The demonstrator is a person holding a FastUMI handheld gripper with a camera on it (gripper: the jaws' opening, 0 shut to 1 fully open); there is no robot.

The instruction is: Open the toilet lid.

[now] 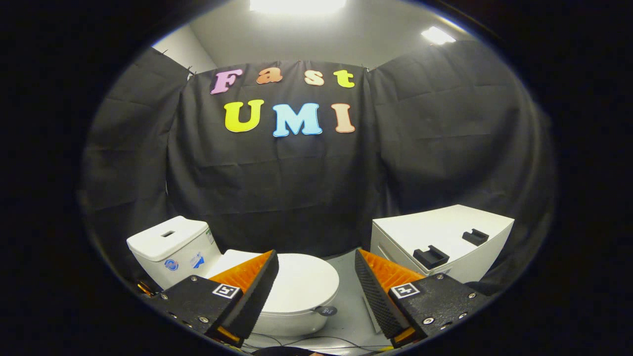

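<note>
The gripper (pixel 316 269) has two wedge-shaped fingers (pixel 257 291) with ribbed inner pads, spread apart. Each sits on a blocky black mount (pixel 437 296) fixed with silver screws (pixel 428 320) and carrying a small square black-and-white marker (pixel 404 290) on top.

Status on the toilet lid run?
Gripper fingers open, holding nothing. Toilet lid down, just ahead, untouched. White cabinet off to the side, path clear.

Grey floor (pixel 348 301): toilet (pixel 296 296) at left, white cabinet (pixel 445 237) at right, thin cables (pixel 316 341) nearest.
</note>
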